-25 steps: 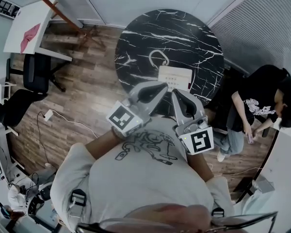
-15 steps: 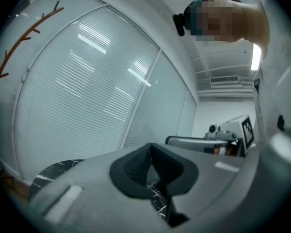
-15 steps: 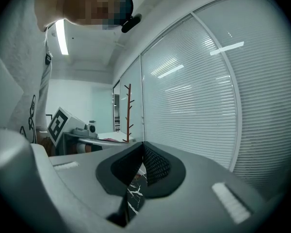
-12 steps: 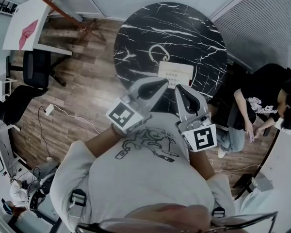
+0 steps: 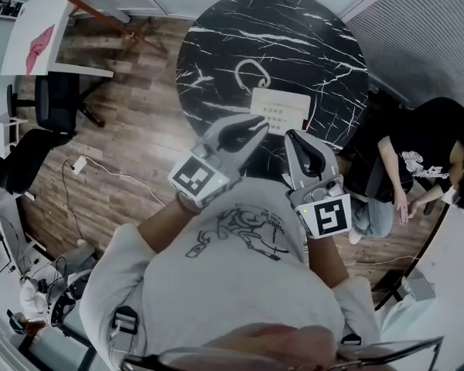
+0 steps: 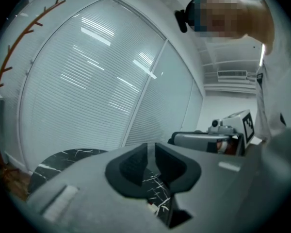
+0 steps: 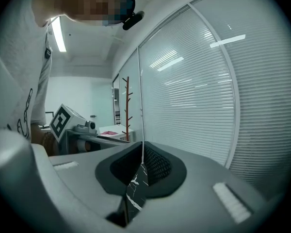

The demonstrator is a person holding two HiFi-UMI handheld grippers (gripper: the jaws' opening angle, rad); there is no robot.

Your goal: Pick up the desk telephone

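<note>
From where I stand, the flat white plastic desk telephone (image 5: 281,113) lies on the round black marble table with white veins (image 5: 216,45), just ahead of both gripper tips and not touched by either, as far as I can tell. The left gripper (image 5: 257,127) sits just short of the telephone's near left corner. Its dark pads have just been easing apart and show only a narrow slit, with nothing between them but a sliver of tabletop. The right gripper (image 5: 292,136), just short of the near right corner, is clenched with its pads meeting, and it holds nothing. A pale looped cord (image 5: 251,76) lies beyond the telephone, further from both tips. I judge the telephone to be stiff and fairly light, with a smooth shell that may slip under the pads (the handset, if it rests loose, could tip off). The cord may drag as the telephone rises. The safest hold looks like the two opposite side edges, low on the body, one gripper to each. Both pairs of jaws would need to stand much wider first.
</note>
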